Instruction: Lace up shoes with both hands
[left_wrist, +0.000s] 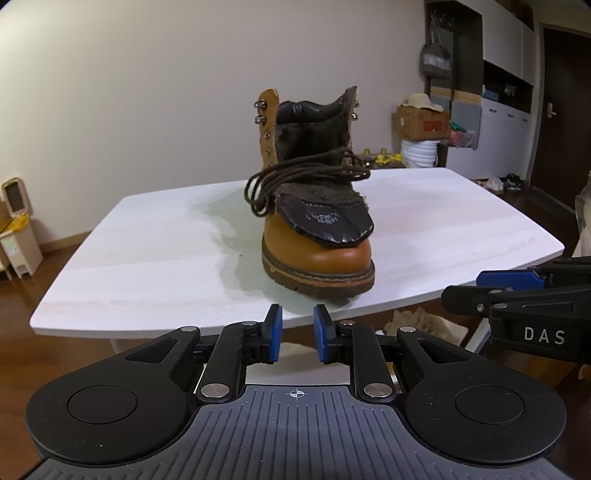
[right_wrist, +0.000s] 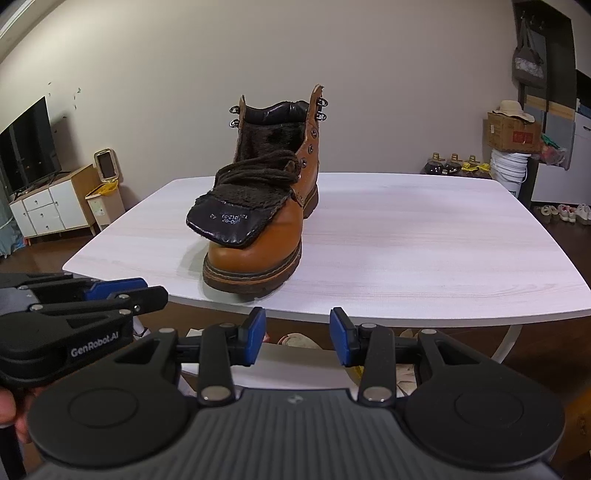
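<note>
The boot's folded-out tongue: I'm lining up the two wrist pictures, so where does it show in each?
Left wrist view: the tongue hangs over the toe, just right of centre.
Right wrist view: the tongue sits left of centre, over the toe.
Shared landmark: the white table under the boot.

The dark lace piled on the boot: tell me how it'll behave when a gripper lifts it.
The lace lies in loose coils, so it will probably droop and trail. It looks thin and round, so it may slip between the pads. The boot looks thick-soled and heavy, so it likely stays put.
</note>
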